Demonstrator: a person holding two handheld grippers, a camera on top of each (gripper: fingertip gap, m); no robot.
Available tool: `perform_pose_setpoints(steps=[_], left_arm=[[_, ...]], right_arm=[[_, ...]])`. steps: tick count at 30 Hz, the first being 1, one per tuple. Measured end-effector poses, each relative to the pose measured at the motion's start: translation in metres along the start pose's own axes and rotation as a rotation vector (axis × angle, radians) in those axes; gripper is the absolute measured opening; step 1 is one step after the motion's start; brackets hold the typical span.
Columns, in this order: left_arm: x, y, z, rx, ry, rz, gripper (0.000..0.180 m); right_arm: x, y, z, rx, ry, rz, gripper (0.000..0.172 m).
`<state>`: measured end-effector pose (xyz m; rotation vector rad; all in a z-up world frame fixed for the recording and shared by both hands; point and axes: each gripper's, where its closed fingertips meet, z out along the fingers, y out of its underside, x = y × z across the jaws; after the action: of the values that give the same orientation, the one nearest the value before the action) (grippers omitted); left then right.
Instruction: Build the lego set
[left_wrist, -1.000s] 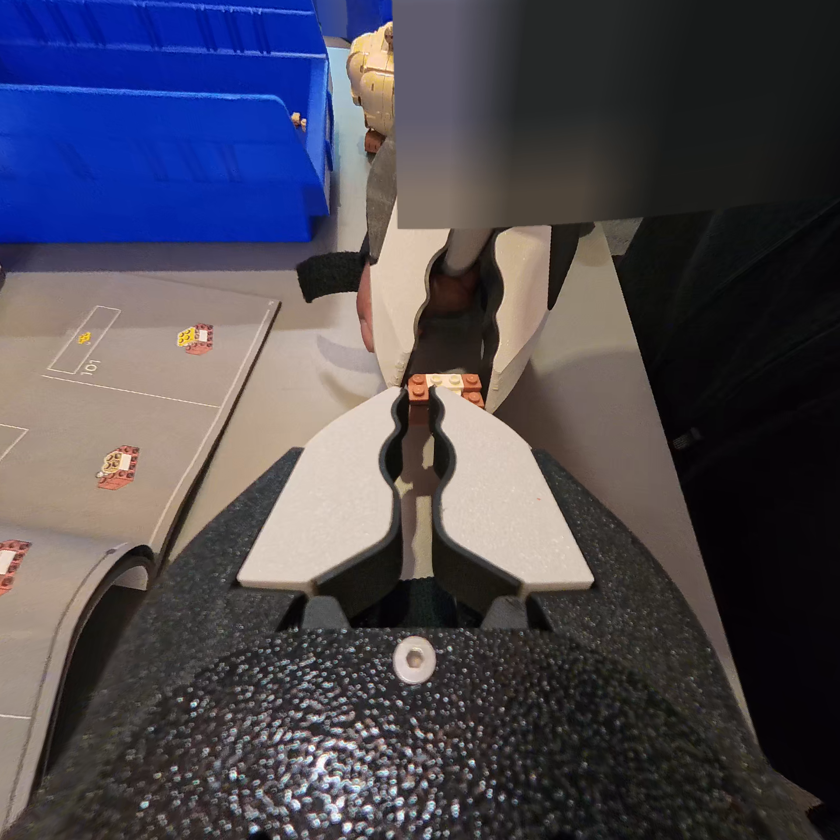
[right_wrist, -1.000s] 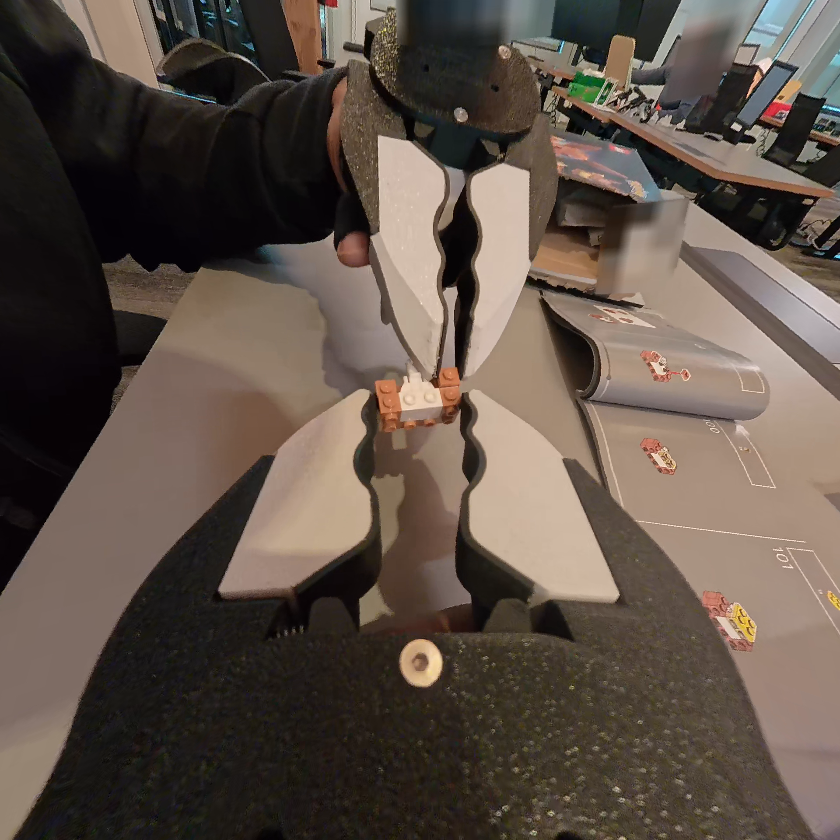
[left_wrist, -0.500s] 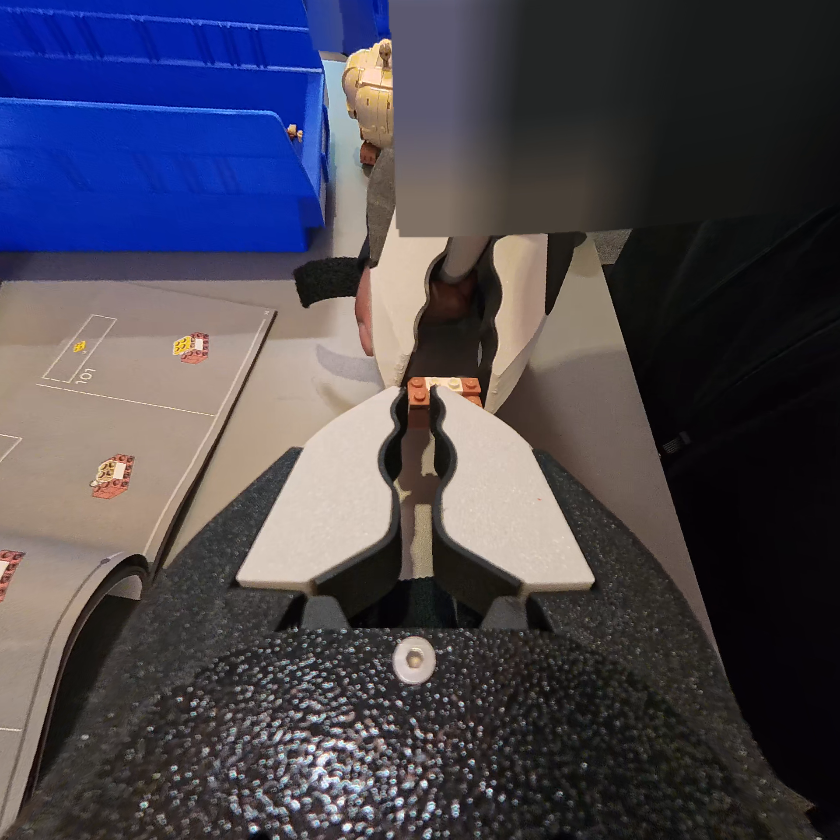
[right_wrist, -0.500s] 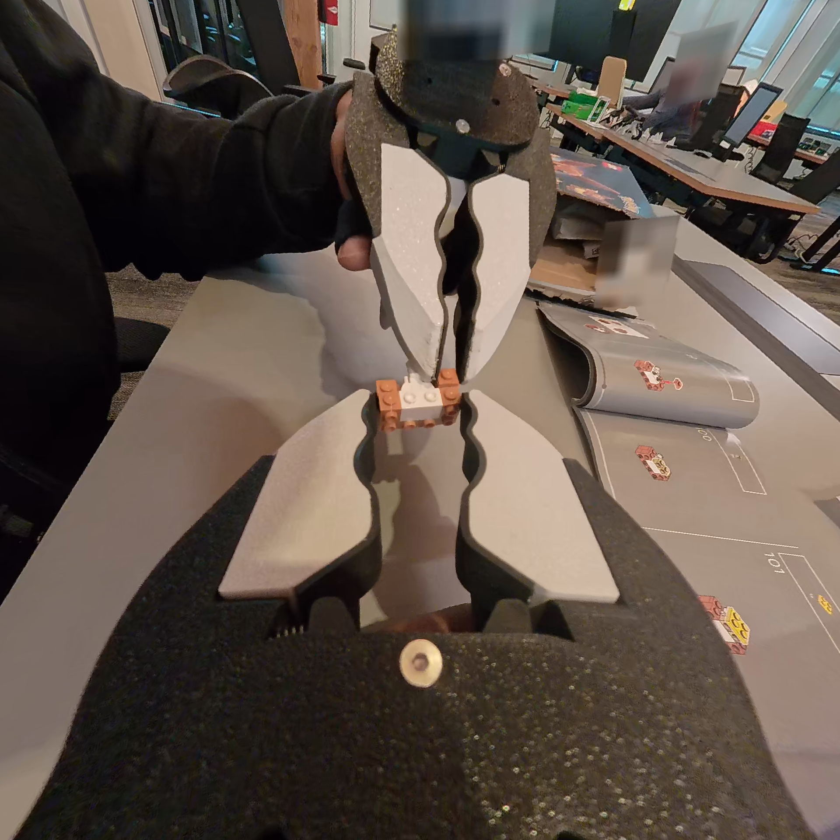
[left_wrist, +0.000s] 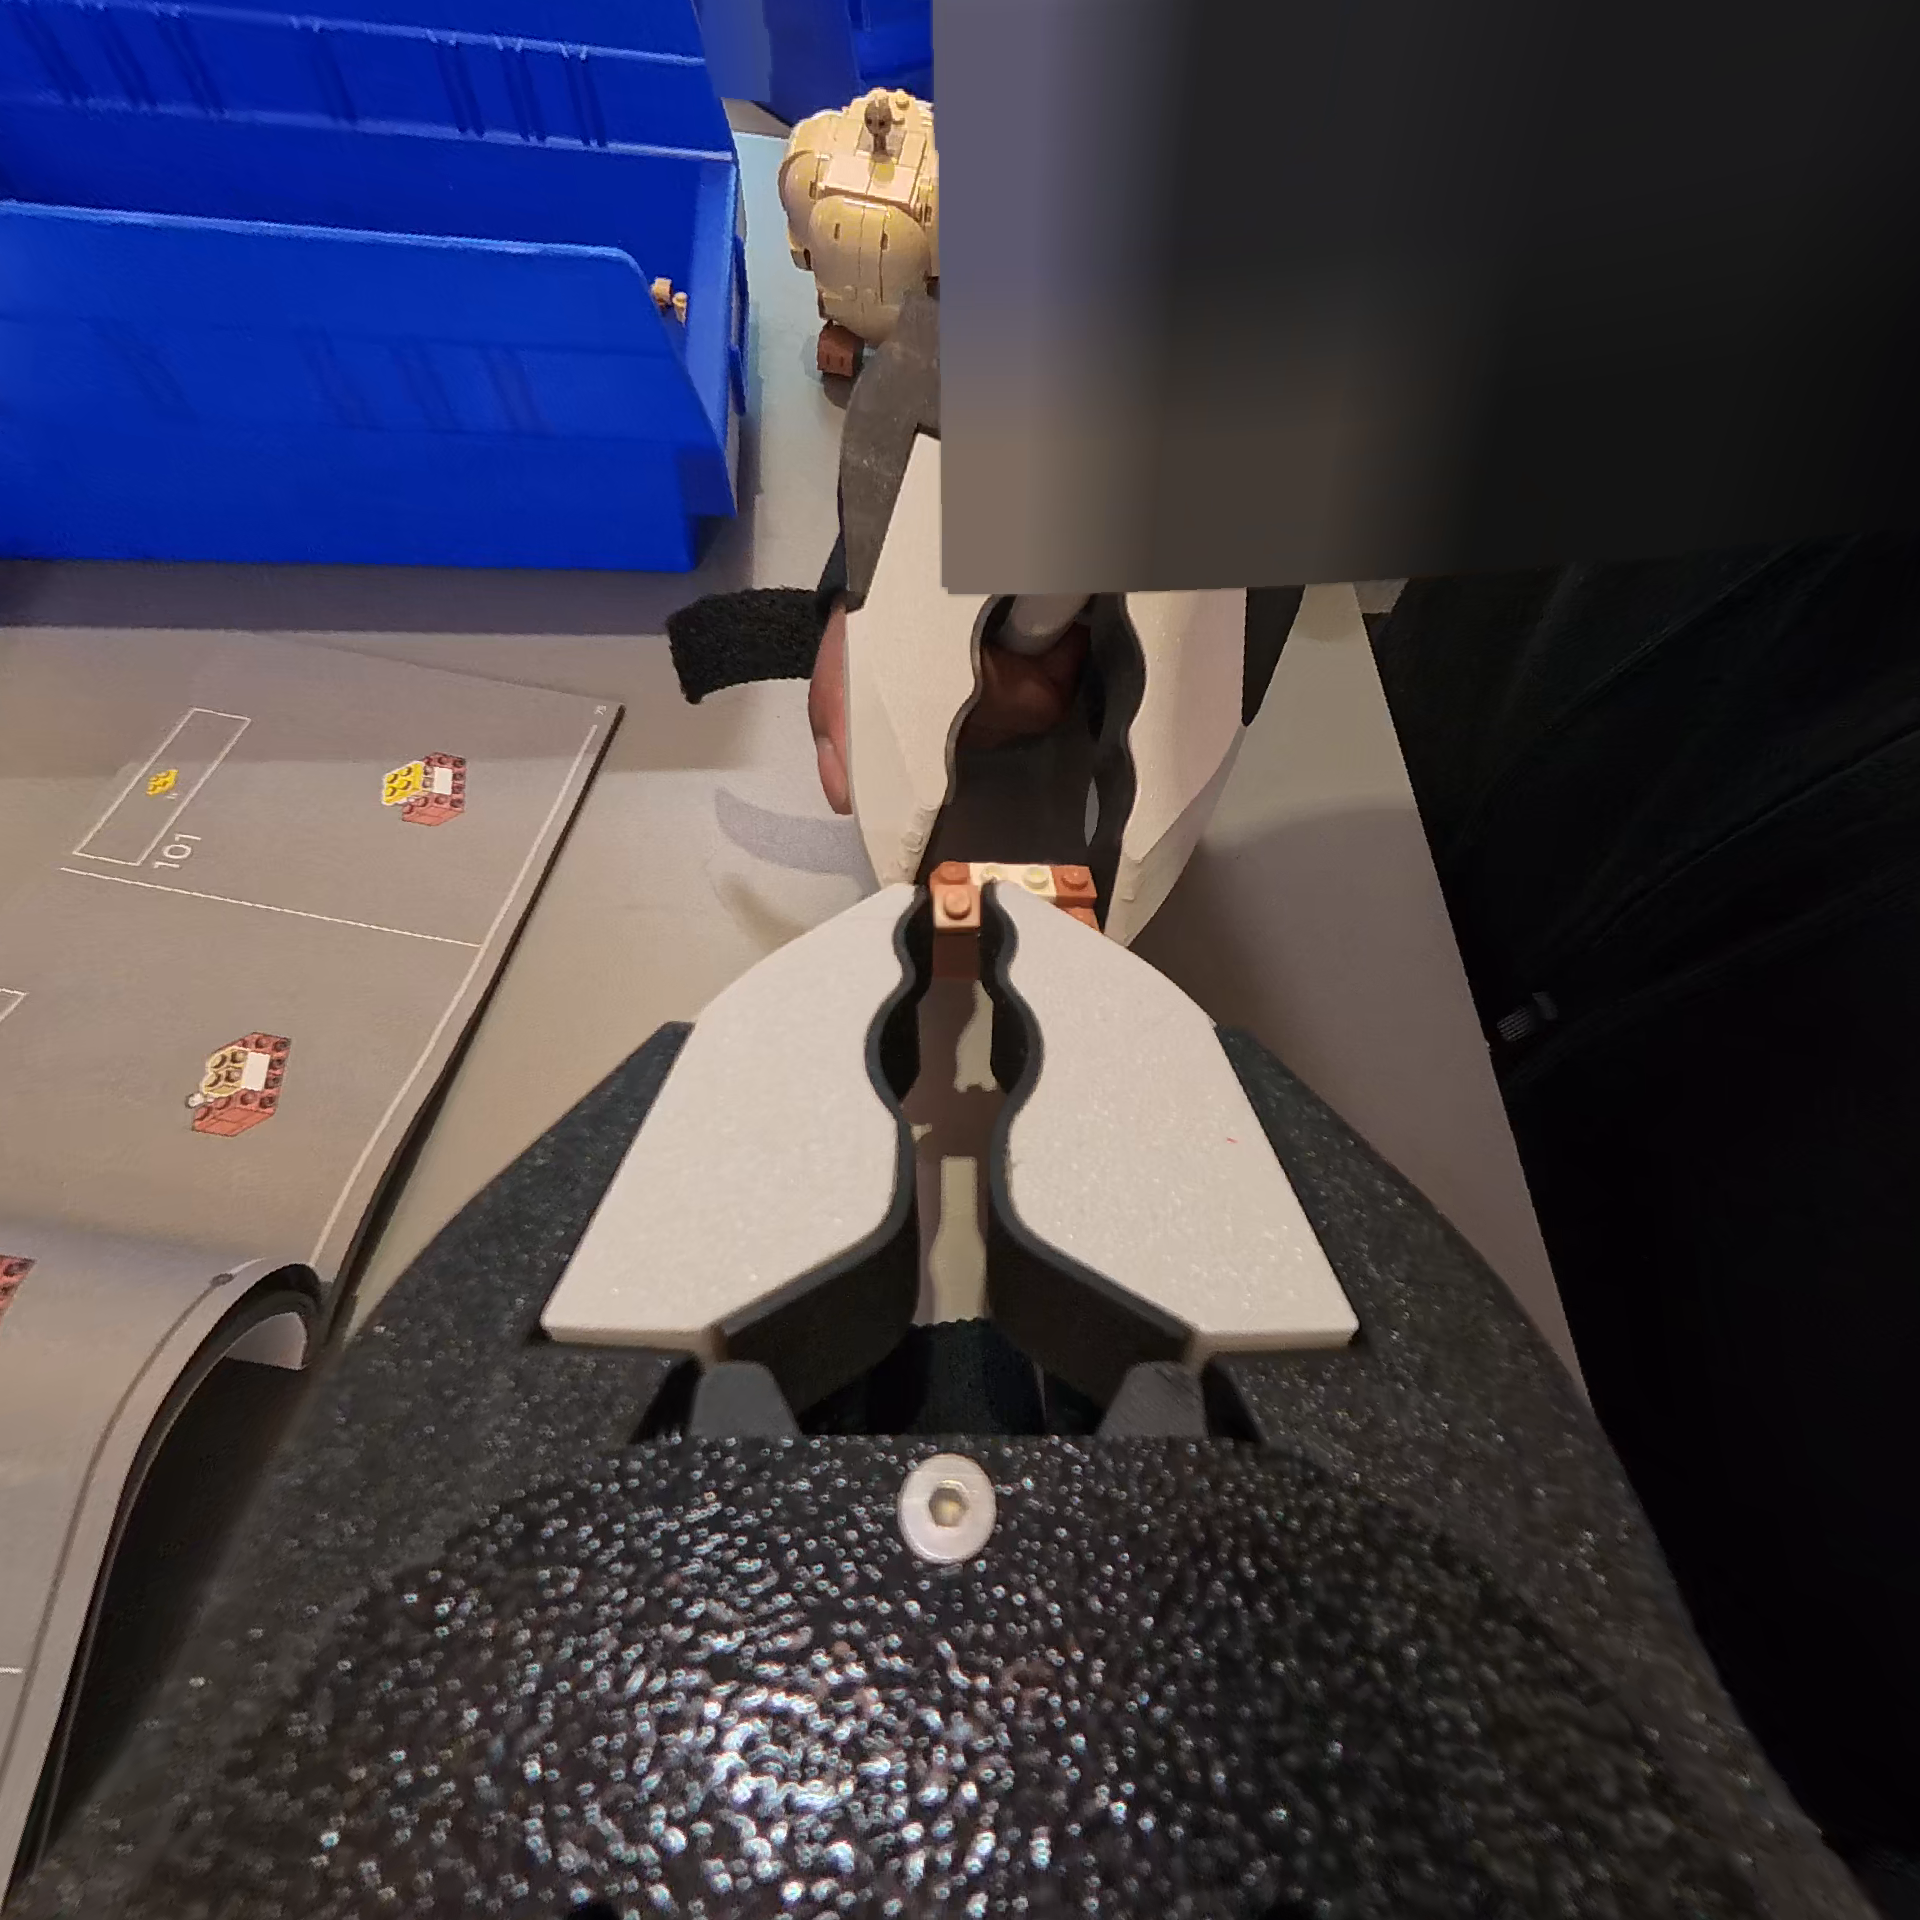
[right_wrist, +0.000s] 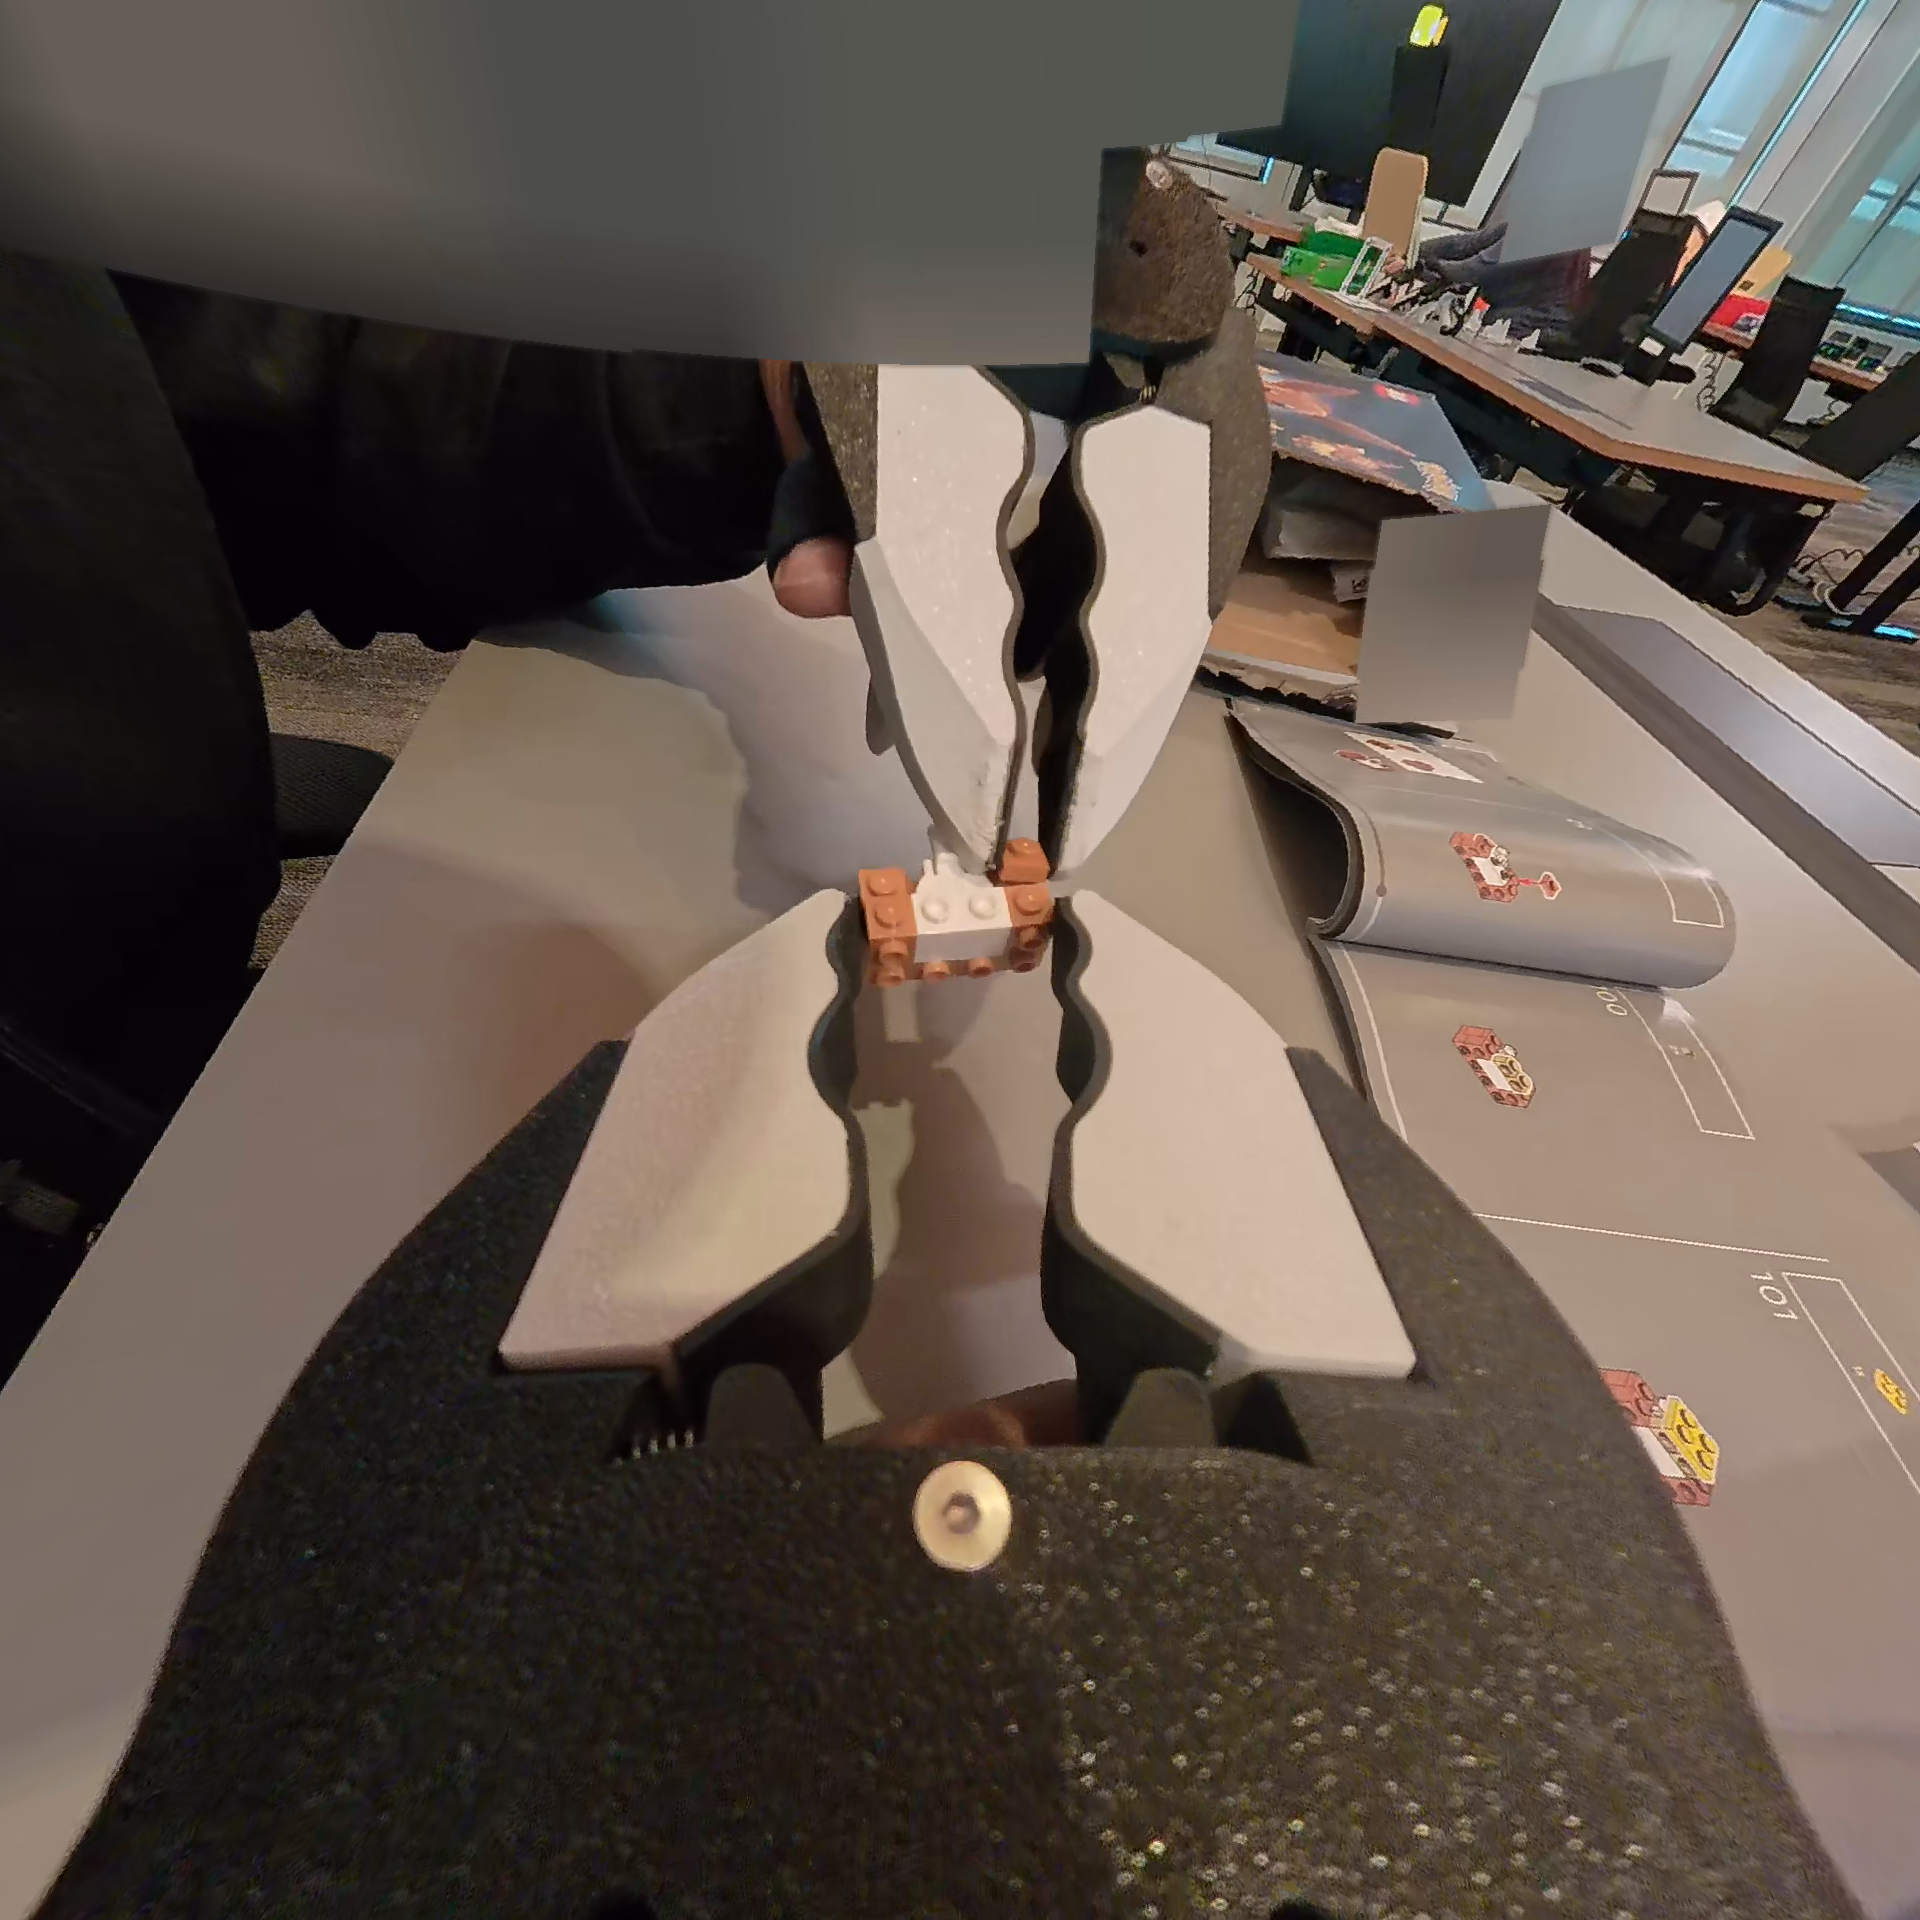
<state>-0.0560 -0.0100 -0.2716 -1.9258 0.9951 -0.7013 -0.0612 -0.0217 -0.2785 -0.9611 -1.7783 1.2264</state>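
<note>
My right gripper (right_wrist: 954, 920) is shut on a small brown and white brick assembly (right_wrist: 951, 925) and holds it above the grey table (right_wrist: 540, 935). My left gripper (left_wrist: 954, 914) is shut on a small brown brick (left_wrist: 956, 930). It holds this brick against the top corner of the assembly (left_wrist: 1039, 883). In the right wrist view the left gripper (right_wrist: 1023, 847) comes down from above with the small brown brick (right_wrist: 1025, 860) on the assembly's right end. In the left wrist view the right gripper (left_wrist: 1016, 881) faces mine tip to tip.
Blue bins (left_wrist: 364, 343) stand at the far left, with a tan brick model (left_wrist: 857, 208) beside them. An open instruction booklet (left_wrist: 260, 935) lies on the table and also shows in the right wrist view (right_wrist: 1507, 894). A cardboard box (right_wrist: 1288, 623) stands behind. The person's dark sleeve (right_wrist: 468, 468) is on the left. Left and right tips are no more than a few centimetres apart.
Both grippers stay tip to tip with the same grasps. The views have only drifted slightly; the small brown brick remains at the assembly's corner.
</note>
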Motion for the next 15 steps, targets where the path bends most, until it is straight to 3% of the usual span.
perform_pose_setpoints(steps=[15], left_arm=[[0.0003,-0.001,0.0002,-0.01,-0.003,-0.027,0.008]], right_arm=[[0.0003,-0.0014,-0.0004,0.008,0.007,-0.005,0.034]])
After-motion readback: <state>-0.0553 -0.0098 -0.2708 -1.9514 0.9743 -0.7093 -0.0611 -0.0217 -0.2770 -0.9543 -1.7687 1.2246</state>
